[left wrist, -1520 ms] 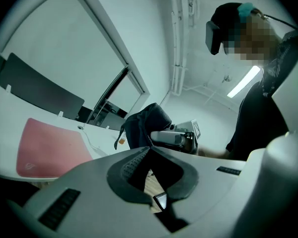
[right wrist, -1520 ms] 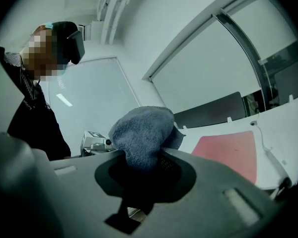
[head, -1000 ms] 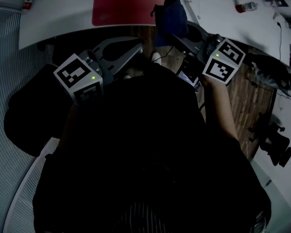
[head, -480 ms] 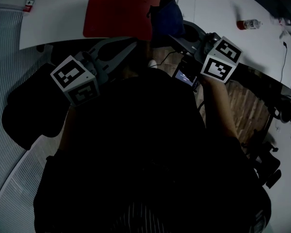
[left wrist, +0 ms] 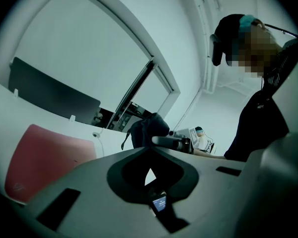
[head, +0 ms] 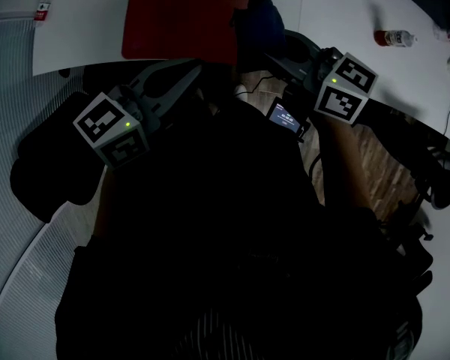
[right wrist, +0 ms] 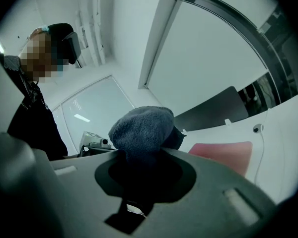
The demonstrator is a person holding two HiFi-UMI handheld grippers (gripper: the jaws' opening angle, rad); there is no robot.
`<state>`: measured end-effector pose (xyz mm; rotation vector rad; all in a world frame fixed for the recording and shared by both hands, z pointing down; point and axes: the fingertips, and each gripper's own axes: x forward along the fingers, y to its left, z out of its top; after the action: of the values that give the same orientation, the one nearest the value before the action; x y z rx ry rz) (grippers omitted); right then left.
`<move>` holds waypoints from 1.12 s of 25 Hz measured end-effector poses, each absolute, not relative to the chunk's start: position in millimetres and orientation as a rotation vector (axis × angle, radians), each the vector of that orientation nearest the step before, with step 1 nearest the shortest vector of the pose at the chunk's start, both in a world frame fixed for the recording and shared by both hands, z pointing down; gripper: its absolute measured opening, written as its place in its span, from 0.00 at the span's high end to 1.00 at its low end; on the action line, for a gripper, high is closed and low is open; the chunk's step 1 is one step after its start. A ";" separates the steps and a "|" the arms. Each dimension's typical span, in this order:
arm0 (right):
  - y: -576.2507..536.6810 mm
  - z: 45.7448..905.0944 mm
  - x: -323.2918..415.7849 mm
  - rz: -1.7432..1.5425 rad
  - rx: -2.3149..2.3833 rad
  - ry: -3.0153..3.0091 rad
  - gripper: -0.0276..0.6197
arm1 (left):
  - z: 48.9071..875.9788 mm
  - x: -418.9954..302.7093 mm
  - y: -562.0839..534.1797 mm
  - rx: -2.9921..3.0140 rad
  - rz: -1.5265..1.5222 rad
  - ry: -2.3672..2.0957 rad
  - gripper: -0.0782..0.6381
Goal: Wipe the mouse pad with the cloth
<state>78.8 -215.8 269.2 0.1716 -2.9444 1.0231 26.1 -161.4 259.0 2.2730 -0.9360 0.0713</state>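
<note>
right gripper clamped on dark-blue terry cloth | red flat mouse pad just ahead-left (cloth by its right edge) | left gripper closed, empty

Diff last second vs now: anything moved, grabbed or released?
The red rectangular mouse pad and white table sit lower and larger in the head view: both grippers have neared the table edge. Nothing grabbed or released: right gripper stays shut on the dark blue terry cloth, left gripper stays shut and empty.

Mouse pad in all three views
</note>
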 end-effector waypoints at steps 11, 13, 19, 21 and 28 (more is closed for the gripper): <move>-253.6 258.2 53.8 0.943 0.360 -2.936 0.85 | 261.5 5.1 -215.3 2.354 0.064 -0.747 0.88; -263.7 252.6 50.4 0.942 0.414 -2.930 0.85 | 259.1 -0.4 -229.5 2.384 0.088 -0.705 0.88; -295.7 252.1 10.1 0.918 0.552 -2.877 0.85 | 280.5 -46.2 -261.1 2.387 0.127 -0.596 0.88; -305.6 256.0 -5.1 0.923 0.587 -2.849 0.85 | 297.1 -64.1 -271.0 2.370 0.152 -0.569 0.88; -325.5 281.4 -13.3 0.952 0.765 -2.682 0.85 | 371.0 -104.6 -279.1 2.341 0.386 -0.481 0.88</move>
<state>-13.3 -325.5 281.4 0.7646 -2.6818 0.9517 -104.6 -279.1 371.0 2.3408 -0.4806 0.3863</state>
